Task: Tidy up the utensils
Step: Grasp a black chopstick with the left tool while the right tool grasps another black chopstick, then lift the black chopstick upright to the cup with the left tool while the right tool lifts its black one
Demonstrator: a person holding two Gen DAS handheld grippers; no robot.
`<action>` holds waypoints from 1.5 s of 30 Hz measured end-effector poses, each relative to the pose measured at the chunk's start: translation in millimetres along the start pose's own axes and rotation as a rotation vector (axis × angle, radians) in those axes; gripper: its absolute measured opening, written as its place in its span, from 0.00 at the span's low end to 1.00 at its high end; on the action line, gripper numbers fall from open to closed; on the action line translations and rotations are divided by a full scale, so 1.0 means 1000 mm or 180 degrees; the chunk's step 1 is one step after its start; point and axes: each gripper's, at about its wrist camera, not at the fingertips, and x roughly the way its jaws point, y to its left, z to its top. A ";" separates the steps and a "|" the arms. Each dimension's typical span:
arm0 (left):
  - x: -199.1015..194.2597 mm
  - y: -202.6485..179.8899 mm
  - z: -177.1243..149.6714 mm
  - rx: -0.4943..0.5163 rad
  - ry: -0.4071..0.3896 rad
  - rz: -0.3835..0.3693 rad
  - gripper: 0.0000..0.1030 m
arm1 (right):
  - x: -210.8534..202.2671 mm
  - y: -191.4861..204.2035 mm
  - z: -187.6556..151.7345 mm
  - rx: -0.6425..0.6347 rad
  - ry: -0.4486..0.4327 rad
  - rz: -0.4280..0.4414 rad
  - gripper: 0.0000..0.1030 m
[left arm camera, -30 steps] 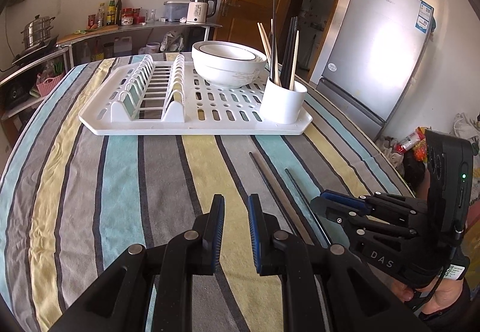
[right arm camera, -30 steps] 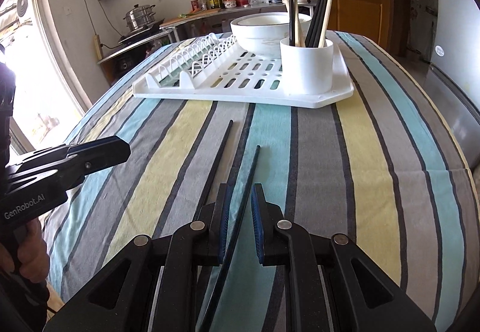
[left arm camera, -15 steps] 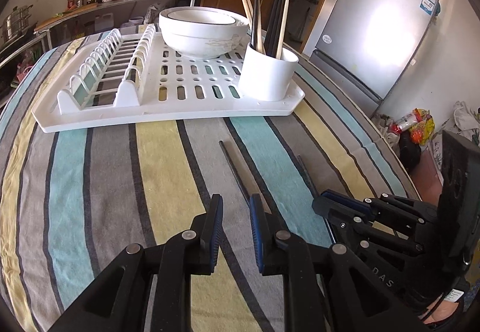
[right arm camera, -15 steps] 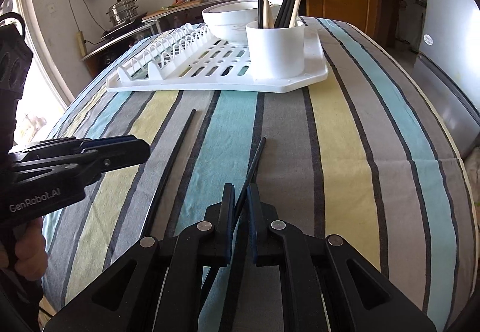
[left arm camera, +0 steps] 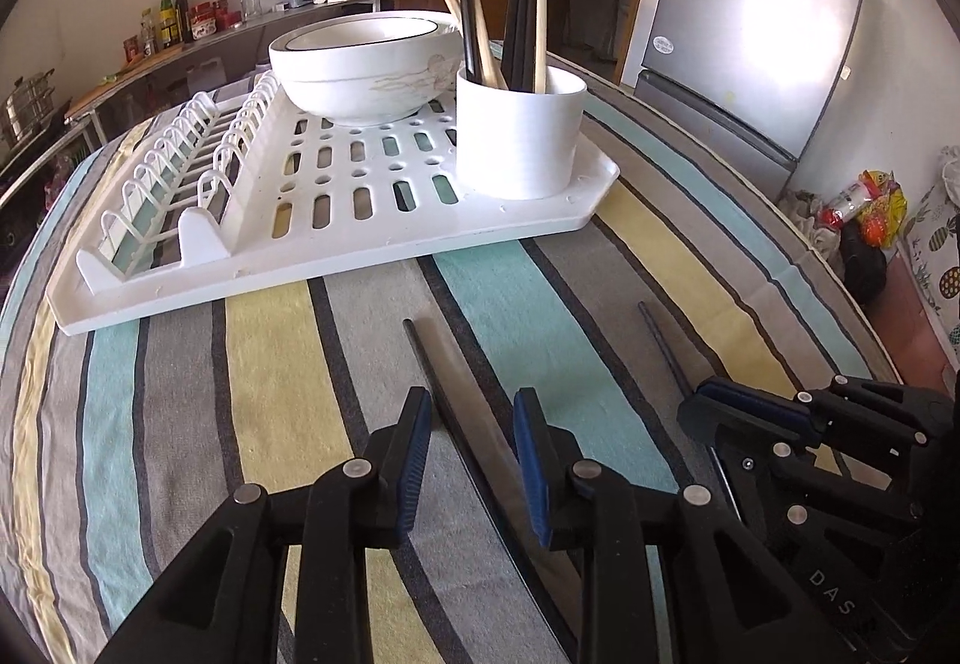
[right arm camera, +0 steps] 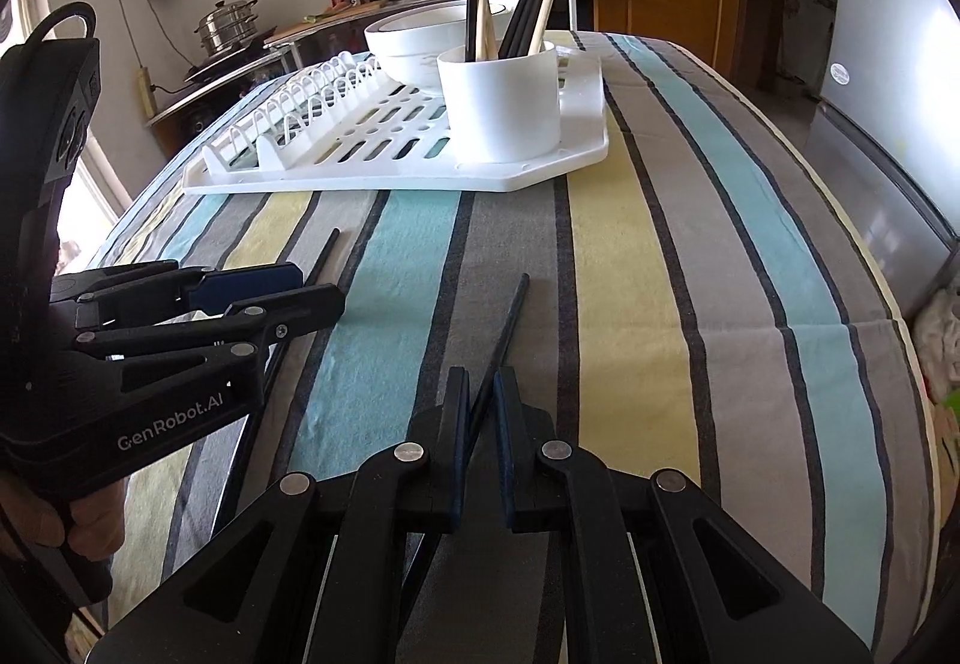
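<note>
- The left gripper (left arm camera: 471,424) was spread, straddling a black chopstick (left arm camera: 447,394) at lower centre.
- The right gripper (right arm camera: 480,412) pinched another chopstick (right arm camera: 507,331) lying on the striped tablecloth (right arm camera: 630,256).
- The white cup (right arm camera: 501,105) stood at upper centre.

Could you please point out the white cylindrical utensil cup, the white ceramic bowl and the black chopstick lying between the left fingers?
White cylindrical utensil cup (left arm camera: 519,141), left wrist view, front wall.
White ceramic bowl (left arm camera: 360,81), left wrist view, outer side.
Black chopstick (left arm camera: 447,394), left wrist view, mid-shaft.
</note>
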 end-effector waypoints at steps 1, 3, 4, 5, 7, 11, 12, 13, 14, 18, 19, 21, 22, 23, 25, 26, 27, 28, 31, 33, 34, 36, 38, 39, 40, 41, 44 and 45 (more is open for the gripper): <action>0.001 -0.001 0.001 0.0045 -0.0015 0.0043 0.25 | 0.001 0.000 0.001 0.0001 0.0004 -0.0011 0.08; 0.002 -0.001 0.002 0.0086 -0.0028 0.0089 0.21 | 0.002 -0.001 0.003 0.0015 0.0017 -0.0021 0.08; 0.002 -0.001 0.002 0.0101 -0.0030 0.0102 0.18 | 0.003 -0.002 0.005 0.0016 0.0024 -0.0031 0.08; 0.002 0.000 0.002 0.0109 -0.0035 0.0113 0.14 | 0.004 -0.002 0.006 0.0022 0.0031 -0.0042 0.08; 0.002 0.002 0.002 0.0117 -0.0037 0.0125 0.09 | 0.006 -0.002 0.009 0.0024 0.0041 -0.0058 0.08; 0.002 0.003 0.004 0.0156 -0.0005 0.0101 0.08 | 0.010 -0.002 0.015 0.0002 0.0083 -0.0081 0.08; 0.002 0.002 0.004 0.0170 0.0004 0.0112 0.07 | 0.011 -0.002 0.017 -0.0014 0.0086 -0.0087 0.08; 0.002 0.002 0.005 0.0188 0.0009 0.0122 0.07 | 0.013 -0.001 0.018 -0.0025 0.0088 -0.0090 0.08; 0.003 0.001 0.005 0.0204 0.0012 0.0124 0.07 | 0.014 -0.001 0.019 -0.0026 0.0091 -0.0094 0.08; 0.002 0.002 0.005 0.0197 0.0031 0.0056 0.05 | 0.015 -0.001 0.021 -0.0036 0.0089 -0.0054 0.06; 0.000 0.003 0.005 0.0185 0.0028 0.0020 0.04 | 0.014 -0.002 0.022 -0.0017 0.0091 -0.0011 0.06; -0.006 0.004 0.004 0.0174 -0.0022 -0.0022 0.04 | 0.010 -0.002 0.021 0.0000 0.0043 0.0039 0.05; -0.010 0.004 0.004 0.0169 -0.0060 -0.0041 0.04 | 0.007 -0.001 0.021 0.0002 0.0002 0.0067 0.05; -0.015 0.004 0.005 0.0160 -0.0104 -0.0069 0.04 | 0.003 -0.001 0.022 0.0010 -0.0036 0.0091 0.05; -0.028 0.006 0.006 0.0141 -0.0205 -0.0121 0.04 | -0.007 0.000 0.023 0.0013 -0.0120 0.0128 0.05; -0.034 0.006 0.007 0.0137 -0.0258 -0.0143 0.04 | -0.012 0.001 0.023 0.0017 -0.0169 0.0152 0.05; -0.041 0.007 0.008 0.0132 -0.0311 -0.0164 0.04 | -0.017 0.001 0.024 0.0019 -0.0216 0.0176 0.05; -0.049 0.008 0.009 0.0124 -0.0366 -0.0184 0.04 | -0.022 0.002 0.026 0.0017 -0.0264 0.0196 0.05; -0.070 0.011 0.013 0.0080 -0.0522 -0.0248 0.04 | -0.040 0.004 0.030 0.0023 -0.0432 0.0237 0.05; -0.085 0.014 0.015 0.0056 -0.0621 -0.0268 0.04 | -0.053 0.005 0.033 0.0026 -0.0547 0.0271 0.05; -0.092 0.015 0.016 0.0049 -0.0670 -0.0287 0.04 | -0.059 0.005 0.035 0.0025 -0.0601 0.0282 0.05; -0.106 0.017 0.019 0.0039 -0.0762 -0.0311 0.04 | -0.072 0.006 0.038 0.0025 -0.0705 0.0294 0.04; -0.119 0.018 0.021 0.0039 -0.0850 -0.0319 0.04 | -0.083 0.007 0.041 0.0015 -0.0802 0.0310 0.04; -0.126 0.019 0.021 0.0041 -0.0893 -0.0324 0.04 | -0.089 0.008 0.043 0.0012 -0.0849 0.0314 0.04; -0.132 0.019 0.022 0.0042 -0.0937 -0.0333 0.04 | -0.095 0.008 0.044 0.0011 -0.0893 0.0319 0.04; -0.138 0.020 0.022 0.0042 -0.0978 -0.0346 0.04 | -0.100 0.008 0.045 0.0008 -0.0937 0.0325 0.04; -0.156 0.021 0.023 0.0042 -0.1091 -0.0395 0.04 | -0.114 0.009 0.048 -0.0011 -0.1066 0.0337 0.04; -0.161 0.021 0.023 0.0044 -0.1120 -0.0413 0.03 | -0.119 0.010 0.048 -0.0013 -0.1108 0.0341 0.04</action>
